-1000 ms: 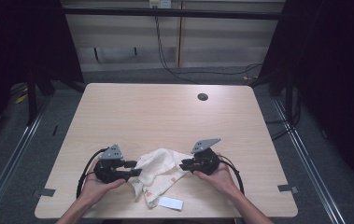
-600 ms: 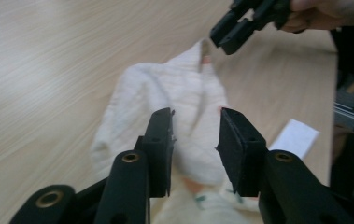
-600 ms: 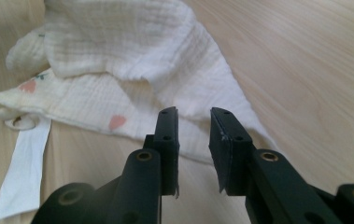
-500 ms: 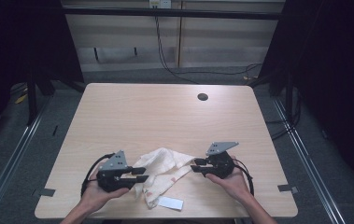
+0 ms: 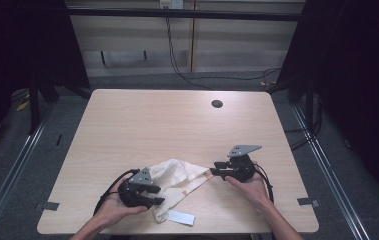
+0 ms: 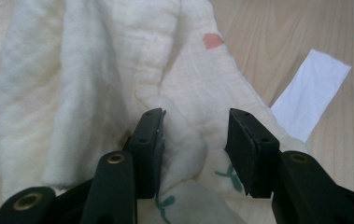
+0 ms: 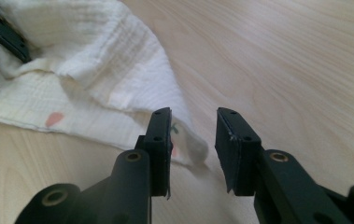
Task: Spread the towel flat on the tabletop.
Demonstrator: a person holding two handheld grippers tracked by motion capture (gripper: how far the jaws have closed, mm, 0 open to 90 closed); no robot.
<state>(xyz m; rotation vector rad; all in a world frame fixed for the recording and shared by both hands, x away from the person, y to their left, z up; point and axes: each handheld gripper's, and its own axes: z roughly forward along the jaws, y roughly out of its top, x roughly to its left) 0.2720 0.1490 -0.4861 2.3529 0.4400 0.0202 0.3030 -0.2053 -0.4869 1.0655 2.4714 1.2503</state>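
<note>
Cloth: our white muslin cloth lies crumpled near the table's front edge, with a white paper slip just beside it at the front

Left gripper: jaws apart and straddling a raised fold — we judge it poised to pinch that fold; the jaws have just been opening

Right gripper: jaws apart, off the cloth's right corner, nothing between them — likely lined up to take that corner

Change: a second ago both grippers sat closer together over the cloth; now the left is nearer the front edge and the right farther right, and the cloth looks drawn out sideways
</note>
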